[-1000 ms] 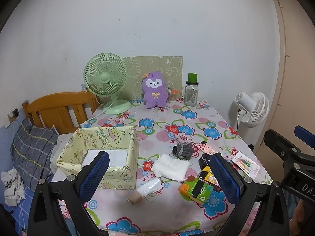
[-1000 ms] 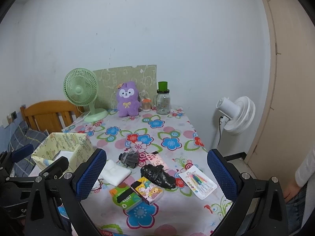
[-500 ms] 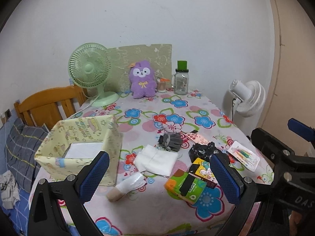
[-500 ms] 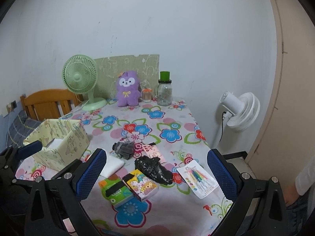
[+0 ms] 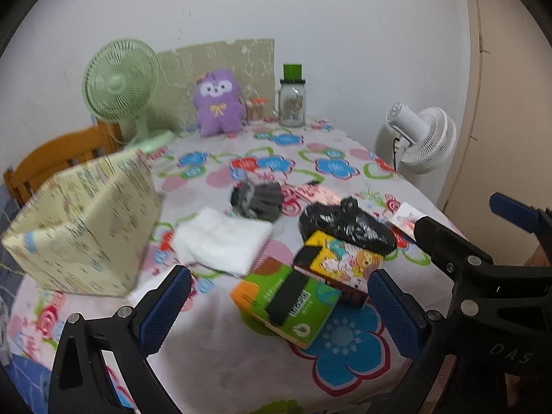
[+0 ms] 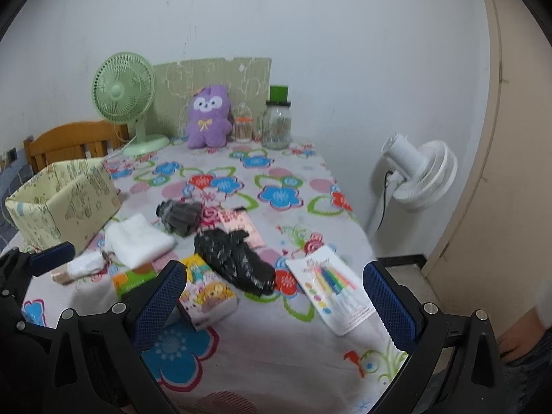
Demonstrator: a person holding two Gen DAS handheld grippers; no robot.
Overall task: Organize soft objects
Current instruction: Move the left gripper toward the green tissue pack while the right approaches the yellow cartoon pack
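We note both the left gripper (image 5: 277, 305) and right gripper (image 6: 276, 303) agape, empty, over the floral tablecloth (image 6: 276, 327); white wall (image 6: 310, 17) beyond.

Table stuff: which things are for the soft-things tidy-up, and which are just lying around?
For the job:
white cloth
grey gloves
black crumpled bag
purple plush toy
yellow box, likely where they go

Just lying about:
green carton
cartoon carton
marker card
glass jar
green fan
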